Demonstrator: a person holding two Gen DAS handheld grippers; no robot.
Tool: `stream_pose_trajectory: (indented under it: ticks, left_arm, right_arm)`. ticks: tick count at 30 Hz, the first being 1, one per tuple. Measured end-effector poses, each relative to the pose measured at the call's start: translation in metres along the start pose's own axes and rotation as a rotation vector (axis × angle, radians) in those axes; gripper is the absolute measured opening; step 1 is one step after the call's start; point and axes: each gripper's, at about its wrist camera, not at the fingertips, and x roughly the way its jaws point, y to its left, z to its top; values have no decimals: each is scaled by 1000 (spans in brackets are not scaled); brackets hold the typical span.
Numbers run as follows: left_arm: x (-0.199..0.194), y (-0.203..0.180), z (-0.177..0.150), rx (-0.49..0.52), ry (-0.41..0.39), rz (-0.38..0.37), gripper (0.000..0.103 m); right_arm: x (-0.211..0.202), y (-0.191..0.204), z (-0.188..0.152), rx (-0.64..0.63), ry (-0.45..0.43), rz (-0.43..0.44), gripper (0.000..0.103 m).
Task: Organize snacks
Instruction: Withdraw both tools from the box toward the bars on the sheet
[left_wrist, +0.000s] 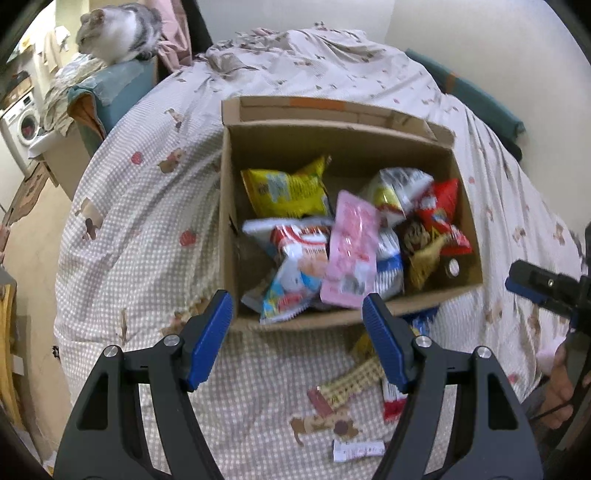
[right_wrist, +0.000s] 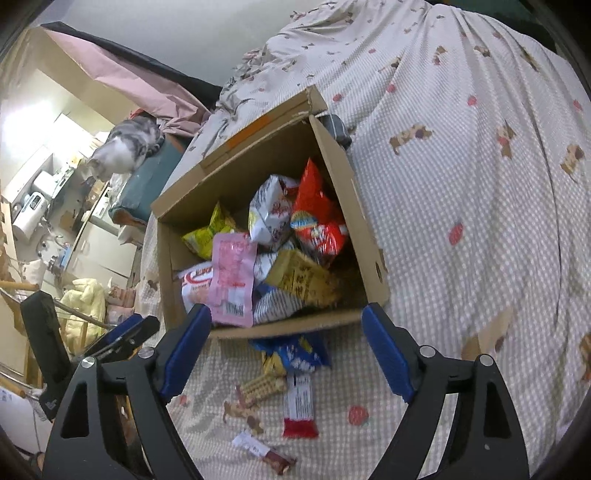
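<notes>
Above the checked bedspread (left_wrist: 147, 229), left tool (left_wrist: 297, 339) and right tool (right_wrist: 284, 349) both gape empty; snack packets fill the brown cardboard box (left_wrist: 227, 206), pink packet (right_wrist: 232, 277) topmost.

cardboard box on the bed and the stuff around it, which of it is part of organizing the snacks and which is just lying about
Part of the job:
- cardboard box
- pink packet on top of the pile in it
- yellow bag and red bag inside
- blue packet, wafer bar and red-ended bar loose on the bedspread

Just lying about:
- cat
- washing machine
</notes>
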Motion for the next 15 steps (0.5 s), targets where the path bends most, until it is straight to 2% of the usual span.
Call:
stream_pose_trajectory:
  ticks: [8, 15]
  left_arm:
    - [0, -4, -22, 26, 60, -11, 70]
    - [10, -11, -33, 70, 127, -56, 70]
  right_arm:
    - [-5, 1, -23, 12, 33, -4, 86]
    - [-7, -6, -41, 65, 67, -1, 86]
